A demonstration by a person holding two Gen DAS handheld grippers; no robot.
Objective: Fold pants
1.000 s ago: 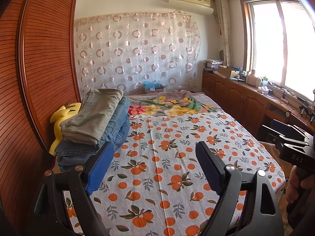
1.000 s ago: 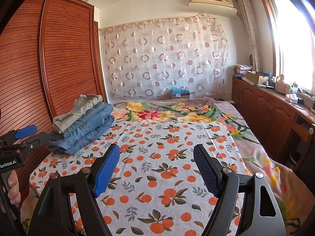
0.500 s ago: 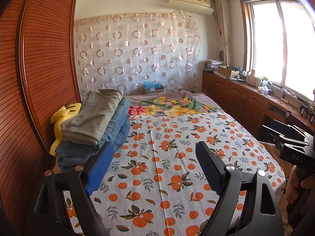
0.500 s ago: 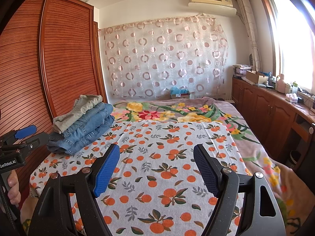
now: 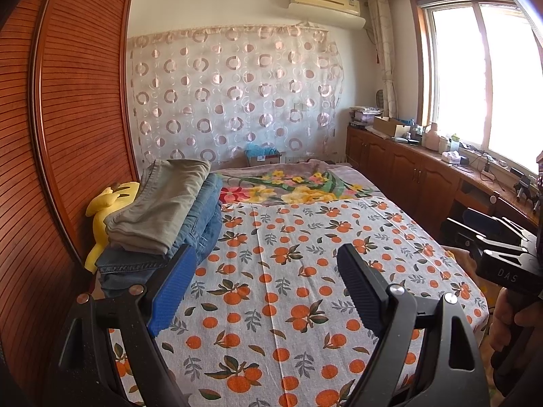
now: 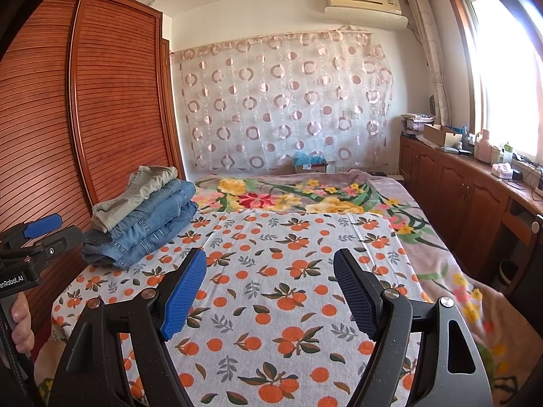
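A stack of folded pants sits at the bed's left side: khaki pants point(image 5: 159, 207) on top of folded blue jeans point(image 5: 200, 224). The same stack point(image 6: 142, 217) shows in the right wrist view. My left gripper point(image 5: 264, 285) is open and empty, held above the orange-print sheet point(image 5: 288, 291), just right of the stack. My right gripper point(image 6: 269, 288) is open and empty over the sheet point(image 6: 271, 271), right of the stack. Each gripper shows at the edge of the other's view: the right one point(image 5: 488, 247), the left one point(image 6: 37, 237).
A slatted wooden wardrobe point(image 5: 68, 118) lines the left side. A yellow plush toy point(image 5: 101, 217) lies between stack and wardrobe. A floral blanket point(image 6: 305, 196) covers the far bed. Wooden cabinets point(image 5: 424, 176) with clutter run under the window at right.
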